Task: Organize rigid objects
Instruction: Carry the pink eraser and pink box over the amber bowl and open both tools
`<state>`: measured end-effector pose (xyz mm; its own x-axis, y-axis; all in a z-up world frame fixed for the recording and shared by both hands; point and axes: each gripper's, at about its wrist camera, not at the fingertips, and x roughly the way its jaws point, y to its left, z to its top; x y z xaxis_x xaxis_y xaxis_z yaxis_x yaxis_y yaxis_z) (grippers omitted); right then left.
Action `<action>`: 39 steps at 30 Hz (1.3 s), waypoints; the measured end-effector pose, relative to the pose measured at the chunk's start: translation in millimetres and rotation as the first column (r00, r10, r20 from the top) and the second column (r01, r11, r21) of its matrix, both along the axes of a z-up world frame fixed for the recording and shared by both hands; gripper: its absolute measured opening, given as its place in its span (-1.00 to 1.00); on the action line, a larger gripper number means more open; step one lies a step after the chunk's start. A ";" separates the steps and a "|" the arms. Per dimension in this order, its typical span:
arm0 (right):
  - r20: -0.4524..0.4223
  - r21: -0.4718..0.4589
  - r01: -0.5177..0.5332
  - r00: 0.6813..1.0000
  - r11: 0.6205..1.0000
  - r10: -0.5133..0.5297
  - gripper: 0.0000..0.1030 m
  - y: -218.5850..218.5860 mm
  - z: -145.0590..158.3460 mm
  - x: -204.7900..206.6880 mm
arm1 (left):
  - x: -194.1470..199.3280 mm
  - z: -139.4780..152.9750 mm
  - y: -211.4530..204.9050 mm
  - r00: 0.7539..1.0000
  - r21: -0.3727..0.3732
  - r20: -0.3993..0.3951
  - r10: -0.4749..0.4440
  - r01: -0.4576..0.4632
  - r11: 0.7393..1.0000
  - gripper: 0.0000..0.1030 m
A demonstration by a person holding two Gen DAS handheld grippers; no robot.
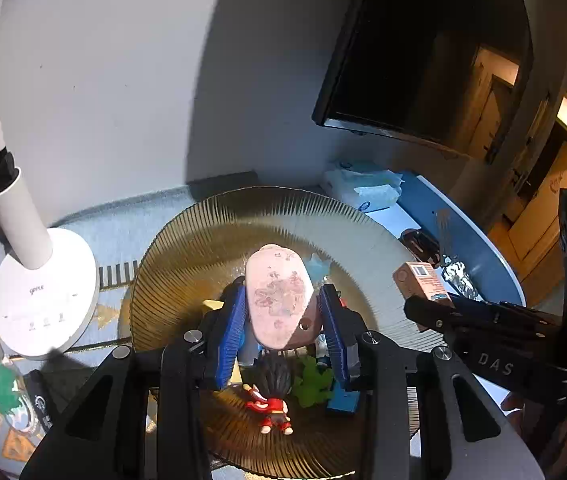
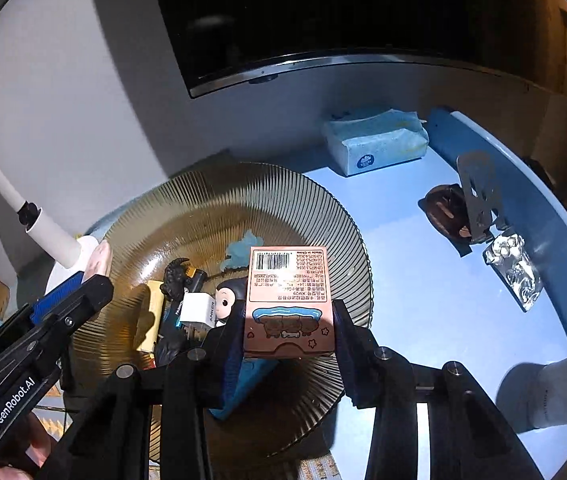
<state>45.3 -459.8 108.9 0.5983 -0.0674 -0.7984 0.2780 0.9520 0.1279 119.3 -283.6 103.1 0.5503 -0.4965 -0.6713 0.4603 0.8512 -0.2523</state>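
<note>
A ribbed amber glass plate (image 1: pixel 203 240) (image 2: pixel 155 216) holds several small items: a red-clad figurine (image 1: pixel 271 408), a green toy (image 1: pixel 313 384), a white charger (image 2: pixel 199 308) and a dark-haired doll (image 2: pixel 227 300). My left gripper (image 1: pixel 283 320) is shut on a pink oval object (image 1: pixel 279 292) and holds it above the plate. My right gripper (image 2: pixel 289 328) is shut on a pink carton with a barcode (image 2: pixel 287 292), also above the plate; the carton shows in the left wrist view (image 1: pixel 421 280).
A white desk lamp (image 1: pixel 43 300) stands left of the plate. A tissue pack (image 2: pixel 375 140), a dark round item (image 2: pixel 443 216), a metal tool (image 2: pixel 479 196) and crumpled foil (image 2: pixel 513 272) lie on the blue table (image 2: pixel 443 340). A dark screen (image 2: pixel 363 12) hangs behind.
</note>
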 end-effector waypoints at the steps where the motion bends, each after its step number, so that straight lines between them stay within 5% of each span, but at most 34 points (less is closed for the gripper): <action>1: -0.001 -0.002 -0.001 1.000 1.000 0.001 -0.23 0.8 -0.2 0.0 | -1.5 0.5 -1.1 1.000 0.006 0.005 -0.001 0.001 1.000 -0.33; 15: -0.043 -0.031 -0.009 0.999 0.999 0.008 -0.23 10.1 -25.4 6.9 | 1.5 -19.0 2.2 0.999 0.022 -0.026 0.022 -0.021 1.000 -0.30; 18: -0.056 -0.037 -0.004 0.998 0.999 0.002 -0.22 9.7 -29.5 8.1 | 3.0 -20.2 3.5 0.998 0.035 -0.031 0.051 -0.050 0.998 0.12; 22: -0.037 -0.031 0.015 0.999 0.999 -0.016 -0.03 5.5 -26.7 3.8 | -0.4 -15.9 7.9 0.998 0.048 -0.008 0.062 -0.061 0.997 0.33; 25: 0.000 -0.030 0.018 1.000 0.999 -0.018 0.16 6.2 -17.6 -3.9 | -6.3 -5.1 18.4 0.998 0.044 0.009 0.055 -0.055 0.997 0.33; 35: 0.096 -0.046 -0.048 0.994 0.998 0.052 0.21 55.6 28.6 -32.1 | -46.1 51.2 77.8 0.990 0.002 0.108 0.092 -0.093 0.996 0.36; 39: 0.139 -0.034 -0.118 0.983 0.992 0.122 0.22 89.6 49.2 -46.5 | -67.5 85.4 128.8 0.985 -0.109 0.142 0.099 -0.084 0.990 0.72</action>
<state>-1.1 -370.2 158.1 0.7098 -0.0082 -0.7043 0.1428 0.9808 0.1326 51.8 -154.9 188.4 0.6849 -0.5017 -0.5284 0.4202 0.8644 -0.2760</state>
